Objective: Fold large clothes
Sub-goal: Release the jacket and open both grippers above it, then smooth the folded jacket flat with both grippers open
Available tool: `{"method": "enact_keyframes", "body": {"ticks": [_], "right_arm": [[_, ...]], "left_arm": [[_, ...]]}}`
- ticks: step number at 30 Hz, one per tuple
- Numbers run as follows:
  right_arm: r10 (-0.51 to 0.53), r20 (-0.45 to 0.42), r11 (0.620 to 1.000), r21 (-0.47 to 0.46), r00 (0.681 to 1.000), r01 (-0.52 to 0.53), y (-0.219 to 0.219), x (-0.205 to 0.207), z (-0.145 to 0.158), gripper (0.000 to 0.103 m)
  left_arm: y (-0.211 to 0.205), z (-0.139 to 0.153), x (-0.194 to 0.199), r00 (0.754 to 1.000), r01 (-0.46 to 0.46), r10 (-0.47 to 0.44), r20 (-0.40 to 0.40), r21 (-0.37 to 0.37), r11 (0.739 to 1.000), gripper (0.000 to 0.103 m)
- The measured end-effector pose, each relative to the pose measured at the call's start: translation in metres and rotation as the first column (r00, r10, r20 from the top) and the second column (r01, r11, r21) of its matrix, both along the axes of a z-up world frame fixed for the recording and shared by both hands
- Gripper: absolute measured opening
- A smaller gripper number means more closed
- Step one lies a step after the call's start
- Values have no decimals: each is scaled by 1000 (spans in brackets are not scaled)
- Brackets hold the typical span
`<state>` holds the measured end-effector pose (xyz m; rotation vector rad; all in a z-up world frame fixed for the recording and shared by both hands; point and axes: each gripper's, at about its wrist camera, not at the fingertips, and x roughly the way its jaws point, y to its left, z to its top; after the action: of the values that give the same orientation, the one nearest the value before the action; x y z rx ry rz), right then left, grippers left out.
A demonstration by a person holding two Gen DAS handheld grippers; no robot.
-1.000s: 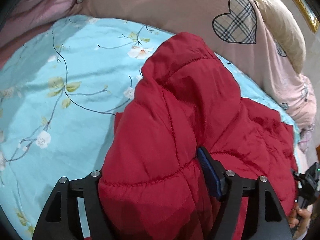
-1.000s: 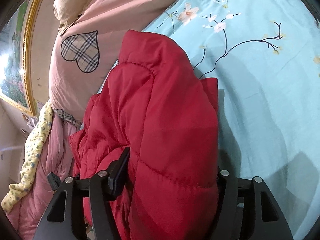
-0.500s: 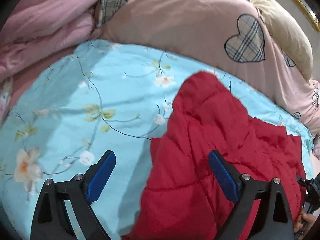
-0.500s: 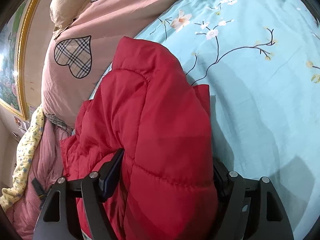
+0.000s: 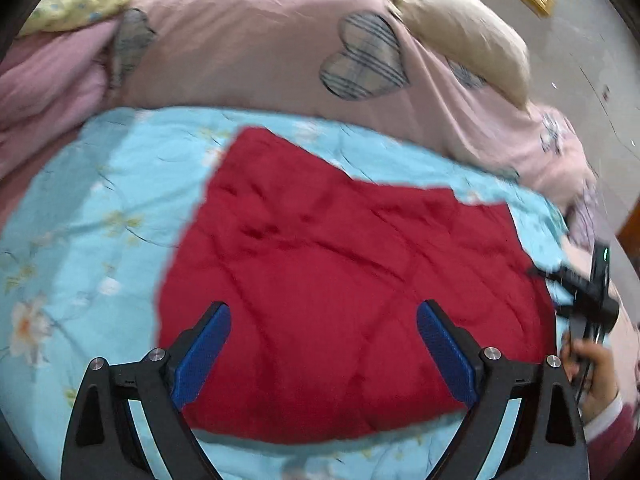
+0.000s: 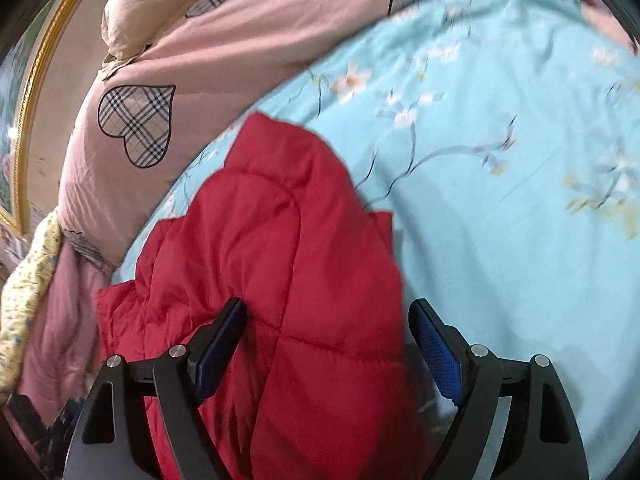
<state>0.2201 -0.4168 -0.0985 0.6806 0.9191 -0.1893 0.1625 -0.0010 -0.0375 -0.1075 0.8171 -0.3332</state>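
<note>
On the floral bedspread [image 5: 100, 200], left tool [image 5: 324, 344] gapes above red jacket [image 5: 340, 280]; right tool [image 6: 328, 340] opening around it.

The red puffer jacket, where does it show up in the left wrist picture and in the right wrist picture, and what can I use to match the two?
Left wrist: the red puffer jacket fills the centre, lying flat on the blue floral sheet.
Right wrist: the jacket sits lower left of centre, bunched up.
Shared landmark: the plaid heart on the pink quilt, above the jacket in the left view, upper left in the right.
</note>
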Motion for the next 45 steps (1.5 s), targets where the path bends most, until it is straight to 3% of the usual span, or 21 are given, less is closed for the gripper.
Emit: {"method": "enact_keyframes", "body": {"ticks": [3,6,11,13,18,23,32,37,45], "right_arm": [[-23,24,998,-59,999,24,-1,-9,21,85],[-14,93,992,-120,996,25,6,-23,49,85],[115,157,976,-203,981,-82,51,-32,72,87],[191,138,964,-211,972,-160,72,-29,69,87],[348,35,901,-290,937,-324,122,-13,45,87],[378,-111,840,-376,919,-391,138,3,10,93],[320,-169,862,-357,932,-360,113,53,-7,97],[282,-163,903,-288,945,-319,96,67,-11,97],[286,-151,900,-297,946,-319,95,65,-13,97]], "left_arm": [[-12,-10,-9,999,38,-37,-22,54,998,95],[-16,-15,-17,997,63,-62,-35,39,997,95],[-28,-42,-4,998,46,-40,-56,119,992,96],[-31,-48,-3,999,38,-33,-40,141,989,103],[-34,-50,1,999,29,-24,-37,145,989,103],[-33,-59,20,997,25,-17,-71,121,992,103],[-39,-54,65,990,-4,24,-136,146,989,102],[-41,-51,83,988,-21,45,-149,158,987,102],[-26,-57,117,981,-66,86,-174,114,991,102]]}}
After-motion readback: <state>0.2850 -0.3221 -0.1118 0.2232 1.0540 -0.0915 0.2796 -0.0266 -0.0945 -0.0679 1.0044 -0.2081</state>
